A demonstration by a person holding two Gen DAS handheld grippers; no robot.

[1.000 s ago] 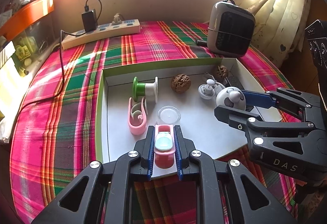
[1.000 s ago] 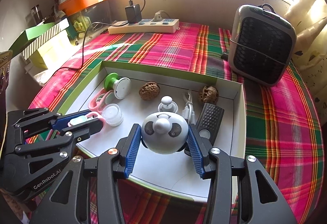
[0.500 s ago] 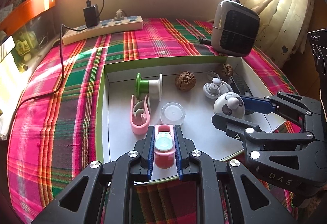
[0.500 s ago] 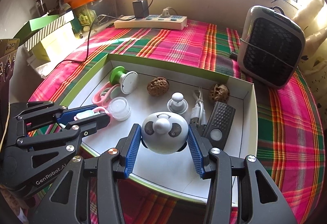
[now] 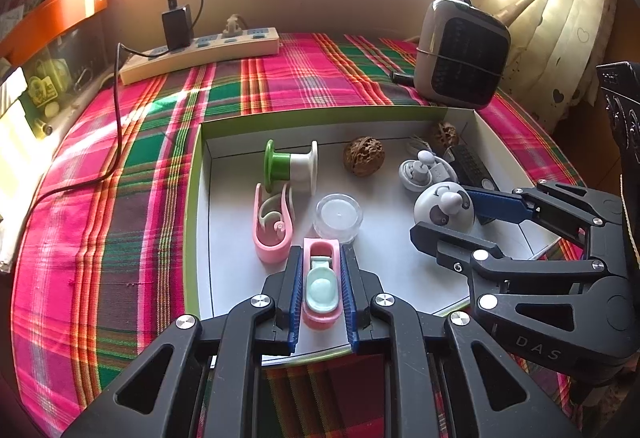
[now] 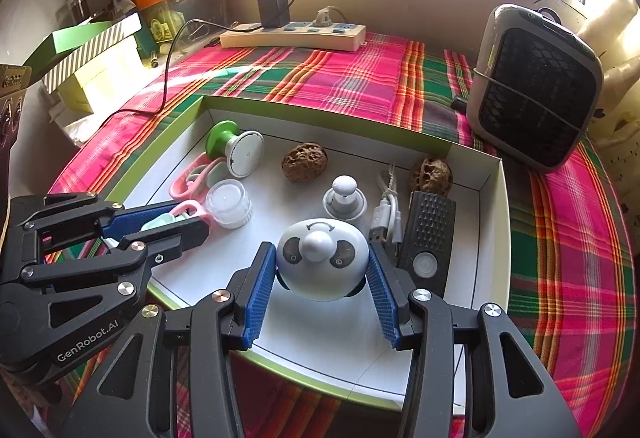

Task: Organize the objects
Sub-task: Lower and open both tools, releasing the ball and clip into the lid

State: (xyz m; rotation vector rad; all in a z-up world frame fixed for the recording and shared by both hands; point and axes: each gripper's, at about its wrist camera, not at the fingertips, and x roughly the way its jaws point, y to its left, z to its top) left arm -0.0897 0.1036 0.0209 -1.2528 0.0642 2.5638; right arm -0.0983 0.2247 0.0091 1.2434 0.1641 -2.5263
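A shallow white box with a green rim (image 5: 192, 198) (image 6: 496, 222) lies on the plaid cloth. My left gripper (image 5: 322, 290) (image 6: 188, 220) is shut on a pink clip with a mint pad (image 5: 321, 284) over the box's near left part. My right gripper (image 6: 322, 270) (image 5: 456, 218) is shut on a white panda-faced gadget (image 6: 322, 258) (image 5: 442, 208) over the box's near right part. In the box lie a second pink clip (image 5: 274, 226), a clear round jar (image 5: 338, 216), a green-and-white spool (image 5: 290, 166), two walnuts (image 5: 364, 156) (image 6: 431, 170), a white knob (image 6: 345, 196), a white cable (image 6: 386, 210) and a black remote (image 6: 428, 238).
A grey fan heater (image 5: 462, 50) (image 6: 534, 86) stands behind the box at the right. A power strip with a black charger (image 5: 200, 52) (image 6: 292, 32) lies along the back wall, its cord trailing left. Striped boxes (image 6: 96, 58) sit at the left, a curtain (image 5: 552, 10) at the right.
Both grippers have drawn back and up a little, each still holding its object. The things in the box have not moved.
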